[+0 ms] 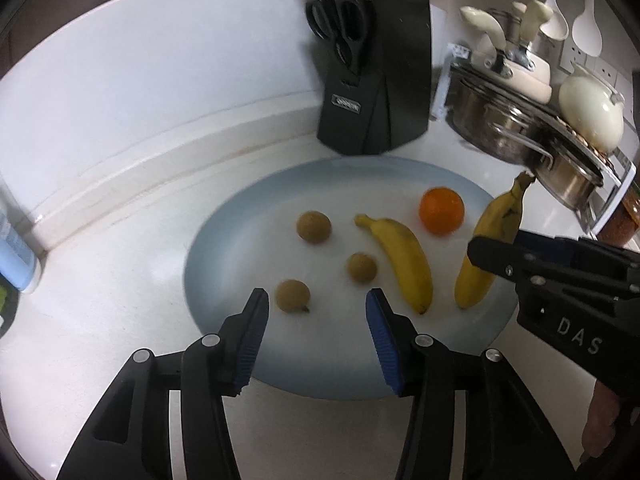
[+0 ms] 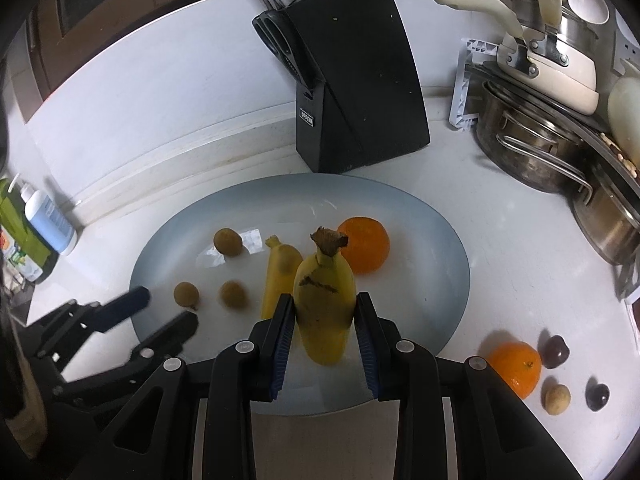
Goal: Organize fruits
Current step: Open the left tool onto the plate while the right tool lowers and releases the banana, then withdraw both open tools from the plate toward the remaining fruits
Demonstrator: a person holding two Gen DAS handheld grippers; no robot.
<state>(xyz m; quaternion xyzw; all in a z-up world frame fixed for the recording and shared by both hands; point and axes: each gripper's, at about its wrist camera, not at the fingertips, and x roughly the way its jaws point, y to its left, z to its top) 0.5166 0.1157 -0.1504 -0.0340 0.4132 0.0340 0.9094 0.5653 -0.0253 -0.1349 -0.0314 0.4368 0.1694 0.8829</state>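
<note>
My right gripper (image 2: pixel 323 312) is pinching a banana (image 2: pixel 324 304) by its middle, stem pointing away from me, held over the near part of the blue plate (image 2: pixel 432 216), which sits on the counter (image 2: pixel 500 208) in front of the knife block (image 2: pixel 352 80). My left gripper (image 1: pixel 318 312) has its jaws spread with nothing between them, poised at the plate's near left edge just beside a small brown fruit (image 1: pixel 293 295). Already on the plate lie another banana (image 1: pixel 404 260), an orange (image 1: pixel 441 211) toward its far side, and three of those small brown fruits. I judge the job roughly half done: near the counter's right front corner a second orange (image 2: pixel 516 368), one pale round fruit (image 2: pixel 556 399) and two dark ones (image 2: pixel 555 351) are yet to be gathered
</note>
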